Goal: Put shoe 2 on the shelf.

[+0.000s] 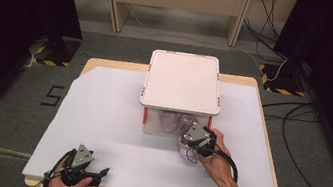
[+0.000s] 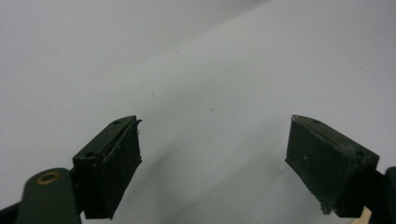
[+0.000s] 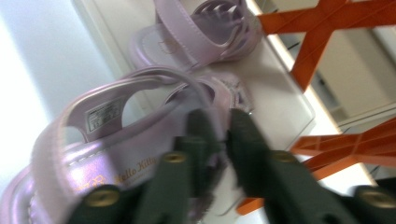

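Table (image 1: 268,140), wooden, spread with a white sheet (image 1: 98,128). At its far middle, a clear box (image 1: 175,125) under a flat white lid (image 1: 183,81), orange clips at the sides, open toward the person.

Inside the box, one lilac sandal (image 1: 169,119), seen closer in the right gripper view (image 3: 205,28) lying on the clear floor.

Just in front of the box, at its right corner, a second lilac sandal (image 1: 187,150), partly on the sheet; in the right gripper view (image 3: 107,140) strap arched, label inside, gold lettering on the insole, toe end toward the box.

Right gripper (image 1: 196,138) over that sandal, held in a hand (image 1: 217,162) reaching from the near right edge. In its own view (image 3: 220,135), jaws drawn nearly together, clenched on the sandal's strap, lilac material pinched between the pads.

Left gripper (image 1: 82,164) low at the near left edge, in the other hand (image 1: 66,186), well apart from box and sandals. In its own view (image 2: 212,154), jaws spread wide, released, bare sheet (image 2: 210,70) between them.
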### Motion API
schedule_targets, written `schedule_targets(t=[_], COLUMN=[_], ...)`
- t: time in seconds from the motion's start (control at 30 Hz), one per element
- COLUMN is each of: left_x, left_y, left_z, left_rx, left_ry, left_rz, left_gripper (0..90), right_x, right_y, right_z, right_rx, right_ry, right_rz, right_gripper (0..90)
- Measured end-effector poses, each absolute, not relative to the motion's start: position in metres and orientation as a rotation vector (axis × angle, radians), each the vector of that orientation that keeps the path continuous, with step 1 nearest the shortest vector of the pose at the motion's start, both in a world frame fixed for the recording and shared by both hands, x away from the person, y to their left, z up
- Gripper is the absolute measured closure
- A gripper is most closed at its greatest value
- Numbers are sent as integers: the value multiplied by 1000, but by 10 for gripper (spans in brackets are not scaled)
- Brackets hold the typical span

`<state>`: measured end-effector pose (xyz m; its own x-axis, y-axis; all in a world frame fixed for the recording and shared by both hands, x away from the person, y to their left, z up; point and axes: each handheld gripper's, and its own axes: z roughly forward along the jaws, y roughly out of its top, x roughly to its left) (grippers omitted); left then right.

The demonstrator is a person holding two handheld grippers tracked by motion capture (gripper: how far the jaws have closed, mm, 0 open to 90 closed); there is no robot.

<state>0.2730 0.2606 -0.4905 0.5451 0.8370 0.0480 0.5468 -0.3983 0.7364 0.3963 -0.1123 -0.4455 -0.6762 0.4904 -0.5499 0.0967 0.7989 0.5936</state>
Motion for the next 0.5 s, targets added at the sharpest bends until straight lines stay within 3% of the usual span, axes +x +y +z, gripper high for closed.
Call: schedule_targets(t=[0.37, 0.5], left_x=[273, 273], left_y=[260, 261], left_z=[-491, -491], left_rx=[2108, 2103], left_ry=[1120, 1115], left_rz=[557, 551], left_gripper=[171, 171], right_x=[410, 417], right_y=[-115, -112], right_z=[-445, -452], right_rx=[442, 457], right_ry=[2169, 2162], right_rz=[700, 708], right_gripper=[825, 745])
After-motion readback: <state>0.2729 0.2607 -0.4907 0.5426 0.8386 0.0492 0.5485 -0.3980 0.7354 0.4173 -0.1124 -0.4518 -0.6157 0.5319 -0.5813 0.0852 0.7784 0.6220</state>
